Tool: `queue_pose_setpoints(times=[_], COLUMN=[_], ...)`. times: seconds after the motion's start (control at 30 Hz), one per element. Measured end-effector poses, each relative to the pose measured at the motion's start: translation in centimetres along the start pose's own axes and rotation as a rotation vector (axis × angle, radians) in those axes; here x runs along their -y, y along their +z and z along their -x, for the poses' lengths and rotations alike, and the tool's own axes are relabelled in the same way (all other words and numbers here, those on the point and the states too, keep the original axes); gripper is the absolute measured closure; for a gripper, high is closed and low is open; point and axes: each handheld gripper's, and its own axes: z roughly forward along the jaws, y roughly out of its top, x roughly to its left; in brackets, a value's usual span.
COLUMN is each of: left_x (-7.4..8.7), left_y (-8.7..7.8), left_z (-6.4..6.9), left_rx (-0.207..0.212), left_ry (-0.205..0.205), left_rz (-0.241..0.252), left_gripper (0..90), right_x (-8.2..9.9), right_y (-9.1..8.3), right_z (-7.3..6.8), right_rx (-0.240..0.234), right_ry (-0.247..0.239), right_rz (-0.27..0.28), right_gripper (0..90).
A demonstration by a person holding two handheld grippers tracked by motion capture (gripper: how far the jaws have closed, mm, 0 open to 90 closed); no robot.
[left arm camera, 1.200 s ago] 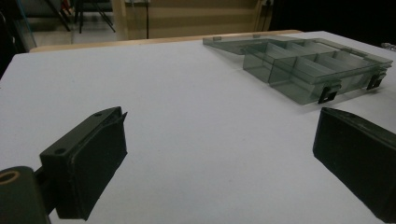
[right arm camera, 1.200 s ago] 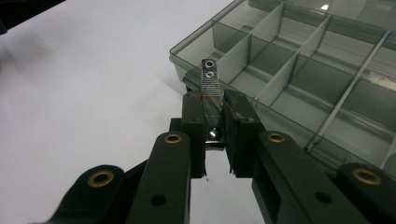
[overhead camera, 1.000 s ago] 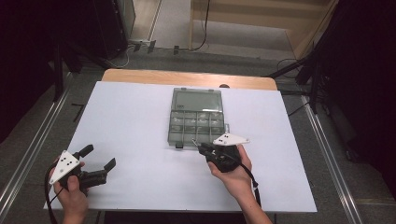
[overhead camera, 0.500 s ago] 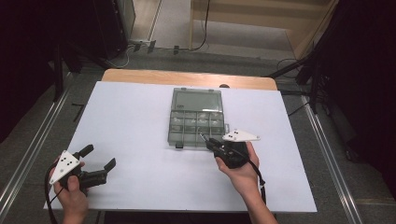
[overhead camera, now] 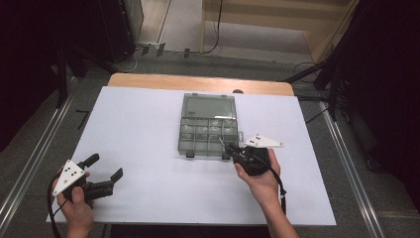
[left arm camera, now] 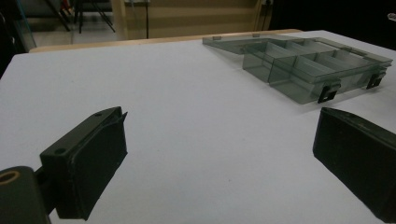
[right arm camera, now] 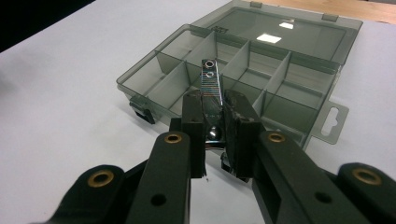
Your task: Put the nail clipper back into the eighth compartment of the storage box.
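Note:
A smoky clear compartment box (overhead camera: 181,130) lies open mid-table, its lid flat on the far side. My right gripper (overhead camera: 230,148) hovers at the box's front right corner, shut on a small shiny metal nail clipper (right arm camera: 210,80) that sticks out past the pads toward the compartments (right arm camera: 140,77). At the table's front left, my left gripper (overhead camera: 105,166) stays low over the white surface, open with nothing between its jaws. From the left gripper view, its gripper (left arm camera: 215,140) faces the box (left arm camera: 299,65) farther off to the right.
A white sheet (overhead camera: 143,119) covers the table, with a wooden strip (overhead camera: 198,82) along its far edge. Metal rails (overhead camera: 341,148) run along both sides, and cables lie on the floor beyond.
My right hand has carried the nail clipper a little to the right and slightly away, from the box's front edge toward its front right corner. The left hand has stayed put.

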Motion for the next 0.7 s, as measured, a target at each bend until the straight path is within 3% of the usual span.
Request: queue_pose_setpoints(times=[0.7], left_x=[0.0], left_y=[0.0], left_z=[0.0], left_rx=[-0.001], left_ry=[0.001], left_rz=[-0.001], left_gripper=[2.3], right_x=[0.0], right_y=[-0.1], right_z=[2.3], right_rx=[0.053], right_ry=[0.039], right_rz=[0.025], right_gripper=[81.3])
